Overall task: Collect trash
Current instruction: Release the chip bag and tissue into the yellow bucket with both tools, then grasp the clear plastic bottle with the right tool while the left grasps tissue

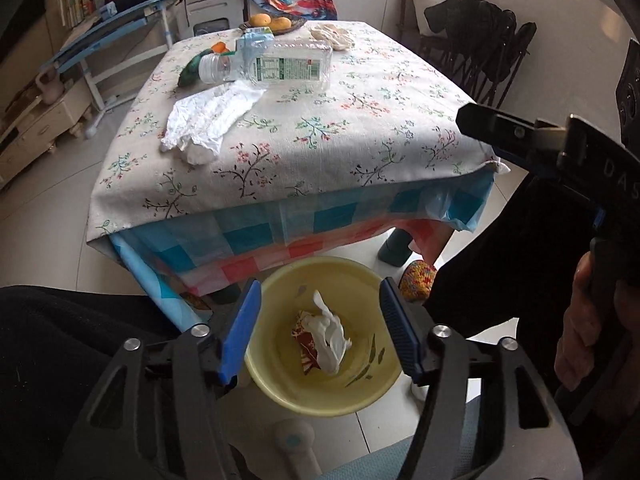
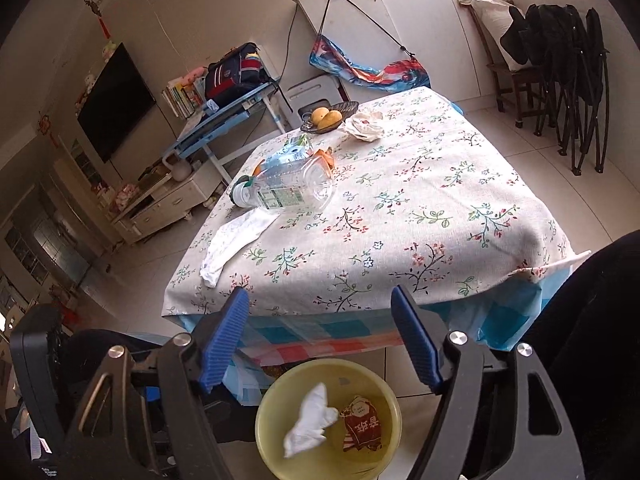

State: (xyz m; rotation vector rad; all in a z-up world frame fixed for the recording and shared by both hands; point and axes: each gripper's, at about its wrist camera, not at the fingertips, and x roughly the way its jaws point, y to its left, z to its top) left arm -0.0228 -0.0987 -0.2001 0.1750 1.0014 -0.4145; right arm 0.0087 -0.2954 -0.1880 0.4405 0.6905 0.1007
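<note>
A yellow bin (image 1: 280,394) (image 2: 384,440) stands on the floor in front of the table, holding a crumpled white tissue (image 1: 330,334) (image 2: 310,420) and a red wrapper (image 1: 306,344) (image 2: 362,426). My left gripper (image 1: 320,328) hangs open right above the bin, nothing between its blue pads. My right gripper (image 2: 320,338) is open too, empty, above the bin's far rim and the table's front edge; it also shows at the right of the left wrist view. On the floral tablecloth lie a clear plastic bottle (image 1: 276,65) (image 2: 286,192) on its side and a white crumpled paper (image 1: 208,120) (image 2: 234,242).
A dish of fruit (image 1: 274,23) (image 2: 328,117) and a crumpled white bag (image 1: 332,35) (image 2: 365,126) sit at the table's far edge. A green object (image 1: 191,72) lies left of the bottle. Folded black chairs (image 2: 568,76) stand at the right, a blue desk (image 2: 224,120) at the left.
</note>
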